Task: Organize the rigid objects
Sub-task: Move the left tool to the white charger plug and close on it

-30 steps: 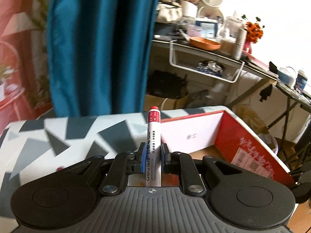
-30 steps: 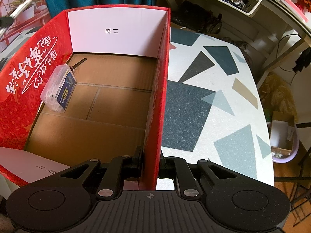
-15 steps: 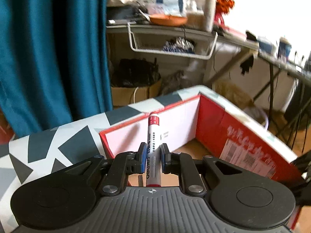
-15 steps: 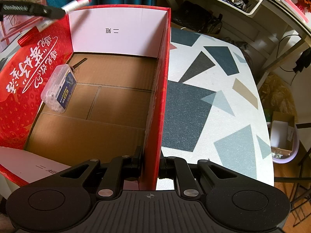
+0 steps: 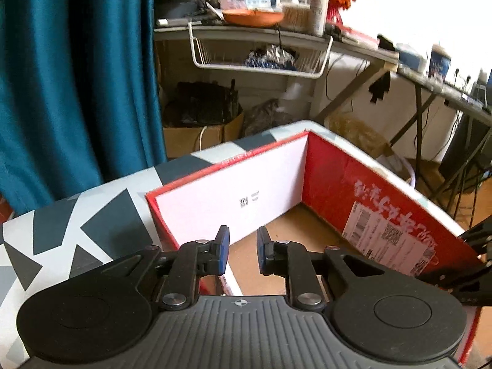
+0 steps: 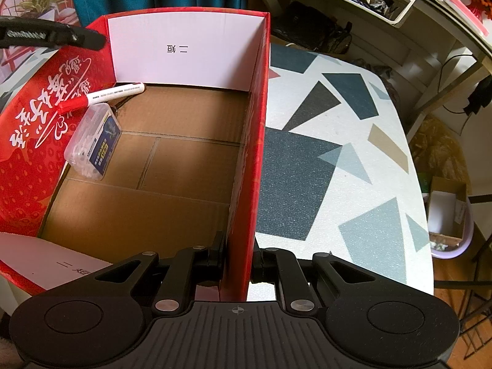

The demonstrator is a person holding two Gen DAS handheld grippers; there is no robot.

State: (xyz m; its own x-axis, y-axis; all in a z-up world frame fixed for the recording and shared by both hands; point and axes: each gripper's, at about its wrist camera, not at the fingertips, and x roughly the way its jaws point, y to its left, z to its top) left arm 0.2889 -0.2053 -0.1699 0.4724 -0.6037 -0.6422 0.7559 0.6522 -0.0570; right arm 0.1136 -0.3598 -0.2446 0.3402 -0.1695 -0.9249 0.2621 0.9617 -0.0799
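A red cardboard box (image 6: pixel 246 141) stands open on the patterned table. Inside, by its far left corner, a white marker with a red cap (image 6: pixel 101 96) leans on the left wall above a clear plastic case (image 6: pixel 93 140). My right gripper (image 6: pixel 238 261) is shut on the box's right wall near the front. My left gripper (image 5: pixel 241 252) is open and empty above the box (image 5: pixel 332 178), over its left wall; one finger of it (image 6: pixel 52 35) shows in the right wrist view.
The table (image 6: pixel 338 160) with grey and dark shapes extends right of the box. A teal curtain (image 5: pixel 77 77) hangs behind. A cluttered shelf with a wire basket (image 5: pixel 261 52) stands beyond the table. A small bin (image 6: pixel 449 215) sits on the floor at right.
My left gripper moved over the box, opened and let go of the marker. The marker now lies inside the box by the clear case. My right gripper has not moved.
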